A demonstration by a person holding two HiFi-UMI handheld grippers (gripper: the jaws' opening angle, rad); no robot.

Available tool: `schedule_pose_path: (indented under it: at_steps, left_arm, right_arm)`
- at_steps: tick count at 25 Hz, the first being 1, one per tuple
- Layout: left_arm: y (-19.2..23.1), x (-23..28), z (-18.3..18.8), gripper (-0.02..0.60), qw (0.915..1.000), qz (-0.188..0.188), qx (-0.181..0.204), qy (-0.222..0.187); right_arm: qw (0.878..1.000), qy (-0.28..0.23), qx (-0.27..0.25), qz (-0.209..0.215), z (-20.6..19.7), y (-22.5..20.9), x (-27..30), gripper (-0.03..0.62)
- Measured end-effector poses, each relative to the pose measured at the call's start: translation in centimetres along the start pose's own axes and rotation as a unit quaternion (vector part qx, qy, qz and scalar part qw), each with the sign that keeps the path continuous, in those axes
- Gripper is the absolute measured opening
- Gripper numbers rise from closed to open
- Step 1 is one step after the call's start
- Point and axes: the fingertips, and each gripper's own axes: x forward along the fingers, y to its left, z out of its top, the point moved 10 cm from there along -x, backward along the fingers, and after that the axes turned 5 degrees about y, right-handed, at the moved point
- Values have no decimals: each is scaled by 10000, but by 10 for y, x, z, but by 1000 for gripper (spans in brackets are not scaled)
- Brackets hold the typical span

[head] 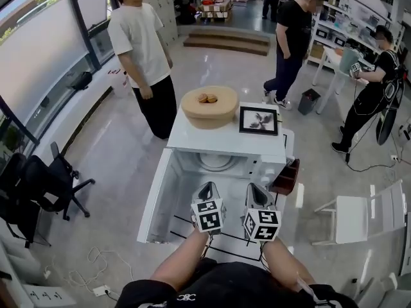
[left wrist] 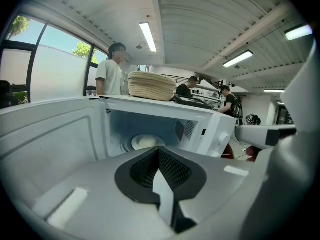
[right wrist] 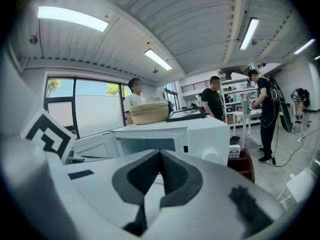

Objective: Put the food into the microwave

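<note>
A white microwave stands with its door swung open to the left, and its glass turntable is bare. On its top sits a round woven basket holding small brown buns. My left gripper and right gripper hover side by side in front of the open cavity, both shut with nothing between the jaws. The left gripper view looks over the shut left gripper into the cavity at the turntable, with the basket above. In the right gripper view, the basket shows beyond the shut right gripper.
A black picture frame lies on the microwave beside the basket. A person in a white shirt stands behind it at the left; two people stand further right. A brown box sits at the microwave's right, a white chair beyond, black office chairs left.
</note>
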Motion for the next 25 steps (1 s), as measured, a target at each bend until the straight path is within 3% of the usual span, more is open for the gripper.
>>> schedule_pose_path:
  at_steps: [3, 10, 25]
  left_arm:
    - [-8, -13, 4, 8, 9999, -95, 33, -85]
    - [-20, -28, 13, 8, 9991, -296, 36, -309]
    - [-27, -28, 15, 8, 9989, -429, -25, -198]
  right_arm:
    - [9997, -166, 163, 80, 8, 3, -1, -5]
    - [9995, -218, -138, 169, 16, 12, -3, -5]
    - [9993, -239, -142, 245, 16, 13, -13, -5]
